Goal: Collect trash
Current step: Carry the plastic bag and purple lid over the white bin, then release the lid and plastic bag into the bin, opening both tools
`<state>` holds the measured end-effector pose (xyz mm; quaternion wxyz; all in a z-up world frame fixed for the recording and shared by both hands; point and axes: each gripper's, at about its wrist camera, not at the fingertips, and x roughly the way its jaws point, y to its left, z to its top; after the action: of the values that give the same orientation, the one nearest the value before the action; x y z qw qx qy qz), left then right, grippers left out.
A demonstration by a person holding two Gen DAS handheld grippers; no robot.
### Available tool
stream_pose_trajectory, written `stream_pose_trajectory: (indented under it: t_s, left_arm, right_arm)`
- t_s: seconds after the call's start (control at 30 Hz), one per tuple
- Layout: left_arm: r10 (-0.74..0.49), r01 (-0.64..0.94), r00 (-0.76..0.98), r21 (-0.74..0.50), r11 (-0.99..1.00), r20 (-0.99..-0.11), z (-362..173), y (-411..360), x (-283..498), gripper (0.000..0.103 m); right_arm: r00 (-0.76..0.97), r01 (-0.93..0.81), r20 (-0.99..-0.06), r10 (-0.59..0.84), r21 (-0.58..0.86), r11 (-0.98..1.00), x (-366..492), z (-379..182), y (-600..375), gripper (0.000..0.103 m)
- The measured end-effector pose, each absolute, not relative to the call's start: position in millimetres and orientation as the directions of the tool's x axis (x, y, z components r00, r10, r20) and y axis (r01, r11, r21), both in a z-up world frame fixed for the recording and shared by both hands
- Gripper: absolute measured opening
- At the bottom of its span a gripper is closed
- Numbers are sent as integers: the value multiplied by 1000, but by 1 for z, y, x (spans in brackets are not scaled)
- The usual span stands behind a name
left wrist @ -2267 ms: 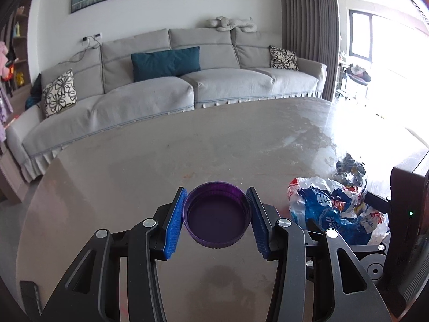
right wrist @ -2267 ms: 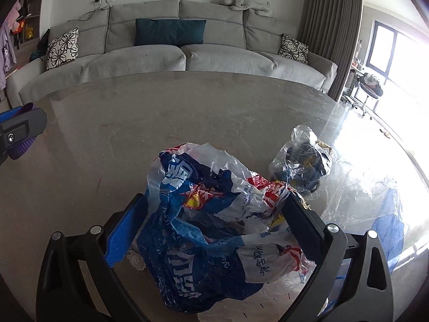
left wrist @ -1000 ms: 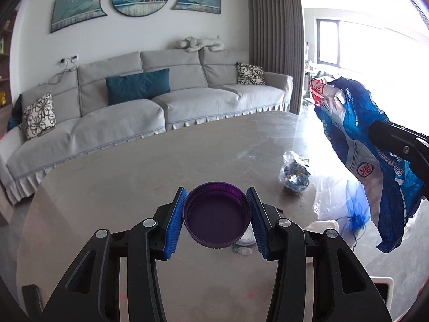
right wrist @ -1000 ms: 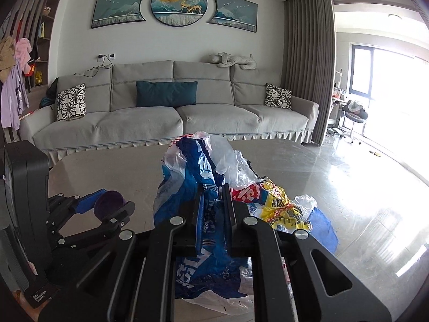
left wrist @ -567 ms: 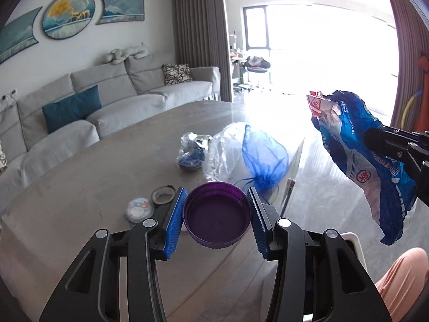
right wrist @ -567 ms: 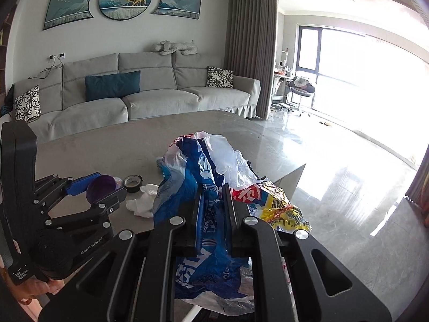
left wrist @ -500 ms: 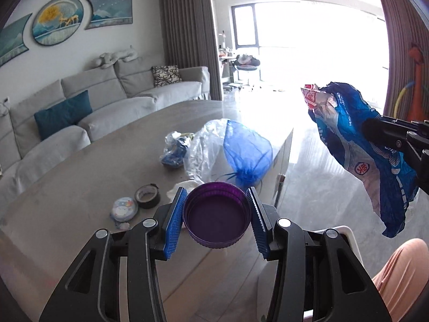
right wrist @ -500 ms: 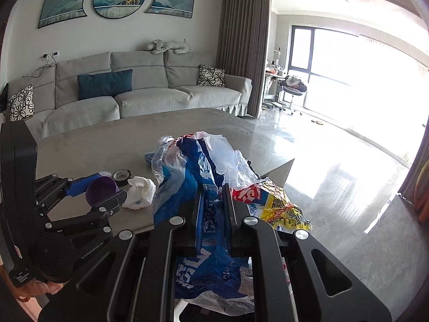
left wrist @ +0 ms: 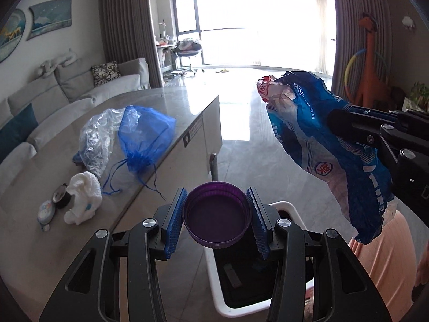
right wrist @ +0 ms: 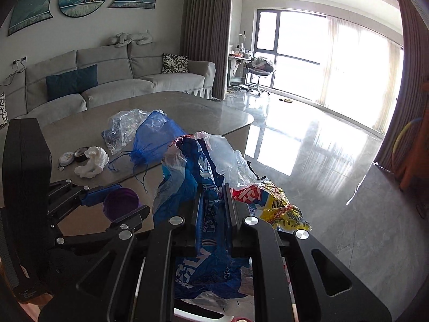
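A round purple plastic lid (left wrist: 217, 216) is pinched between the blue pads of the left tongs (left wrist: 217, 214), bottom centre of the left view, right over a white bin with a black liner (left wrist: 241, 276) on the floor. The crumpled blue and white plastic bag (right wrist: 203, 209) is clamped in the right tongs (right wrist: 211, 209), pressed together on it, centre of the right view; it dangles at the right of the left view too. Left on the grey stone bench (left wrist: 40, 241), left side of frame: a blue mesh drawstring pouch (left wrist: 146, 134), a clear plastic wrapper (left wrist: 96, 136), a white crumpled tissue (left wrist: 83, 205), a small black tape roll (left wrist: 61, 200) and a little round tin (left wrist: 46, 212).
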<state>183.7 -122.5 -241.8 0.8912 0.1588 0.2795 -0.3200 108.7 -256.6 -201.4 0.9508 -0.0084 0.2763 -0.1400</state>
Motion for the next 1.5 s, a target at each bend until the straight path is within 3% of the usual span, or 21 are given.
stream_pose_trajectory:
  t_s: [0.63,1.1,1.13,1.2,1.5]
  left_arm:
    - [-428,758,476,112,642,-769,-352,-170,197,46]
    - [-348,800,333,67,597,-877,-419,-198,207,47]
    - [-344,811,293,42,583,-892,-424,-200,208,49]
    - [-306,806,271,41,591,-912,-433,-202,209,97]
    - [-311,773,385,119,624,-869,-410,-200,205,98]
  right_arm:
    - [715,294,-663,-222,-3,956,127,-312,-291,15]
    - [635,320,-751,-180,44,946,146,-360,-325,15]
    - [633,321,-753,-181,43,946,147,-361,-326,15]
    - [627,324,-756,-188,33,945,149,-363,-327,15]
    - [627,314,-756,-189,23,949,151,-364,-320,16]
